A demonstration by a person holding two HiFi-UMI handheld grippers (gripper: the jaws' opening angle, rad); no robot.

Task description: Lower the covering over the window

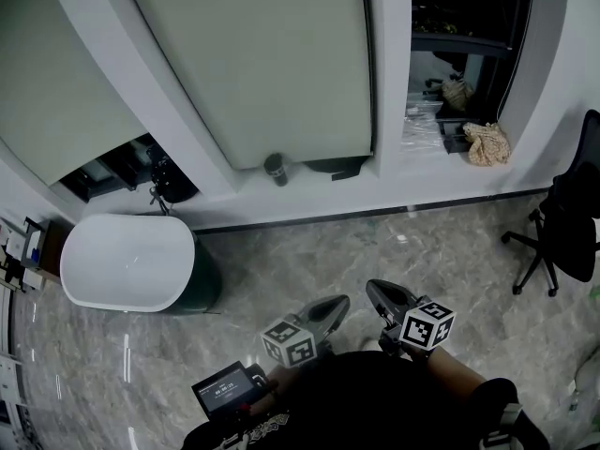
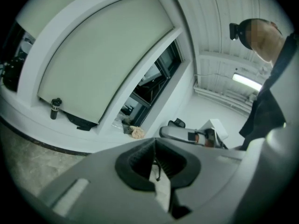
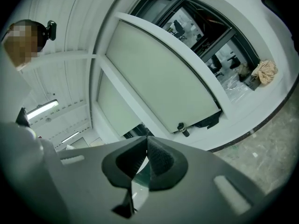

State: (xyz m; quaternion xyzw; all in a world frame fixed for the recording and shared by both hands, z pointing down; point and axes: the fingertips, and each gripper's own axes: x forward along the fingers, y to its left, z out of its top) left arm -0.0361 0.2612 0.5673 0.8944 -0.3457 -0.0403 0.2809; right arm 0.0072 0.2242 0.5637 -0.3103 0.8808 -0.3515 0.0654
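Pale green left blind (image 1: 66, 111) hangs short of the sill (image 1: 309, 193) at its left end. The left tool (image 1: 333, 307) and right tool (image 1: 380, 293), both pinched together and empty, sit well back. Lowering the blind may snag on the dark clutter (image 1: 161, 178) beneath.

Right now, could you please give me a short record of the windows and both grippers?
middle blind: down almost to the sill
left blind: partway down, gap beneath
right window: uncovered
sill: dark cup, crumpled cloth
left gripper: shut, holding nothing
right gripper: shut, holding nothing
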